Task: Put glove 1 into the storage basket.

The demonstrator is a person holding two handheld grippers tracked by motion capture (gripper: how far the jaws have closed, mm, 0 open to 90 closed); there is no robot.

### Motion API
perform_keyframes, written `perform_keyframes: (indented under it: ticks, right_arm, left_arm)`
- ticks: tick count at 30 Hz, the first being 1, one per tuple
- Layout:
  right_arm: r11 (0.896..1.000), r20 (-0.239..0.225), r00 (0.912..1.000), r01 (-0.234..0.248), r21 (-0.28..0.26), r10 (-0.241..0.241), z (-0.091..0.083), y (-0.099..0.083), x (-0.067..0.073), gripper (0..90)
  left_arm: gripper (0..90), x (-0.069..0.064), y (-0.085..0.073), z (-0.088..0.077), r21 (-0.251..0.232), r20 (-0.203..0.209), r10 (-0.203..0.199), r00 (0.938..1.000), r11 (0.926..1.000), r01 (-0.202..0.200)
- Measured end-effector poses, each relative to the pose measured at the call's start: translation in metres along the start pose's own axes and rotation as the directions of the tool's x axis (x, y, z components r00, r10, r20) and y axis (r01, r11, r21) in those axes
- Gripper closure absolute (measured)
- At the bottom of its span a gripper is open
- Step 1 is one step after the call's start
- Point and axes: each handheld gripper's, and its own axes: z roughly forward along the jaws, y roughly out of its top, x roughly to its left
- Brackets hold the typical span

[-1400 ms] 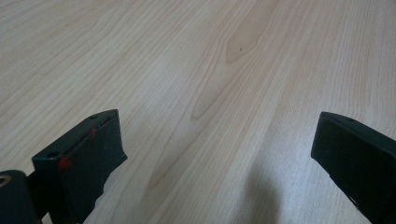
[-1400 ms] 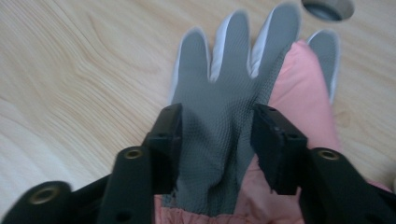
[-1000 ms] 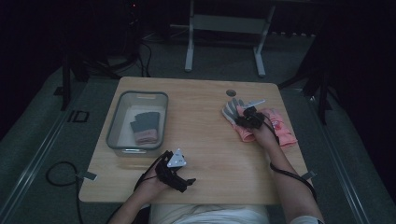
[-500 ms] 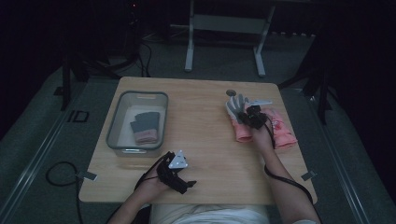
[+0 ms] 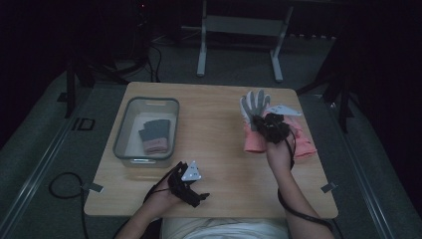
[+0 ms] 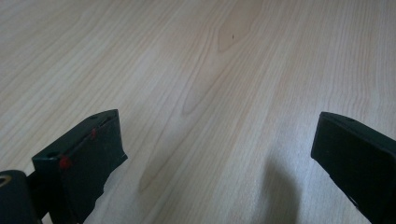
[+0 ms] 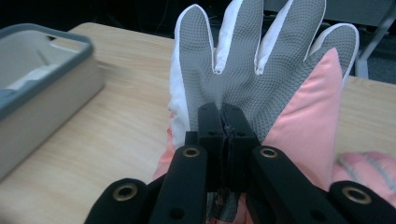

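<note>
Two grippers work over a pale wooden table (image 5: 214, 114), and between them the jaws differ plainly. At the far left of the tabletop a clear bin (image 5: 124, 127) with a grey rim sits near the edge, and a dark grey and pink glove in the bin (image 5: 155, 135) lies flat on its floor. Below it, close to the near edge, the left gripper (image 5: 191, 191) rests low by the wood in the person's left hand (image 5: 159, 199); the left gripper view shows its jaws spread wide with bare table (image 6: 224, 70) between them and nothing touching either pad.

Farther right, the right gripper (image 5: 266, 127) is raised above the table in the person's right hand (image 5: 278, 152). Its jaws have just been closing, and the right gripper view shows them pressed together on the palm of a pink and grey glove (image 7: 261, 70), pinching the grey mesh fabric between the pads. That glove (image 5: 254, 107) hangs from the grip, its grey fingers fanned away from the person and its pink cuff drooping toward the wood. Just to the right, a second pink glove (image 5: 304, 142) lies on the table by the right edge, partly behind the gripper and wrist.
</note>
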Motion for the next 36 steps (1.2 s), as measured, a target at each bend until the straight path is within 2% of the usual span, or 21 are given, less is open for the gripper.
perform_keyframes:
  ticks: [3,6,9,12,14,19,22,26,28,29,32,36]
  right_arm:
    - [1.000,0.003,1.0000,-0.005,0.005,0.005,-0.003,-0.012,0.018,87.9]
    - [0.999,0.007,0.9994,-0.036,0.027,0.035,0.002,-0.025,0.029,87.9]
    - [0.996,0.029,0.9977,-0.063,0.066,0.061,0.015,-0.039,0.035,87.9]
    - [0.992,0.039,0.9978,-0.057,0.116,0.053,0.035,-0.051,0.040,87.9]
    - [0.987,0.038,0.9973,-0.068,0.143,0.064,0.048,-0.057,0.042,87.9]
    - [0.978,0.042,0.9947,-0.100,0.182,0.093,0.071,-0.064,0.043,87.7]
    - [0.976,0.048,0.9946,-0.099,0.195,0.092,0.078,-0.064,0.042,87.6]
    - [0.966,0.037,0.9954,-0.095,0.240,0.088,0.096,-0.069,0.040,86.8]
    - [0.964,0.030,0.9958,-0.091,0.248,0.086,0.099,-0.070,0.040,86.4]
    - [0.963,0.019,0.9972,-0.074,0.258,0.072,0.103,-0.073,0.039,85.6]
    - [0.963,0.004,0.9972,-0.073,0.260,0.075,0.105,-0.072,0.037,84.3]
    - [0.962,-0.021,0.9966,-0.072,0.262,0.080,0.103,-0.068,0.036,75.6]
  left_arm:
    - [1.9,-0.001,0.000,-0.001,-0.003,-0.002,0.001,1.0000,1.0000,-0.001]
    - [1.9,-0.002,-0.001,-0.001,0.000,-0.002,0.003,1.0000,1.0000,-0.003]
    - [1.9,-0.003,-0.001,0.000,0.010,-0.002,0.014,0.9999,0.9999,-0.014]
    - [1.9,-0.004,-0.001,0.000,0.007,-0.002,0.012,0.9999,0.9999,-0.012]
    - [1.9,-0.003,-0.001,0.000,0.009,-0.002,0.009,1.0000,0.9999,-0.009]
    - [1.9,-0.002,-0.002,0.000,0.007,-0.003,0.009,1.0000,0.9999,-0.009]
    - [1.9,-0.002,-0.002,0.001,0.006,0.000,0.009,1.0000,0.9999,-0.009]
    - [1.9,-0.003,-0.003,0.002,0.013,0.006,0.009,0.9999,0.9999,-0.009]
    - [1.9,-0.004,-0.002,0.002,0.015,0.000,0.013,0.9999,0.9998,-0.013]
    - [1.9,-0.004,-0.002,0.002,0.013,0.001,0.011,0.9999,0.9998,-0.011]
    - [1.9,-0.004,-0.002,0.002,0.009,0.000,0.006,1.0000,0.9999,-0.006]
    - [1.9,-0.004,-0.002,0.002,0.012,0.002,0.010,1.0000,0.9999,-0.010]
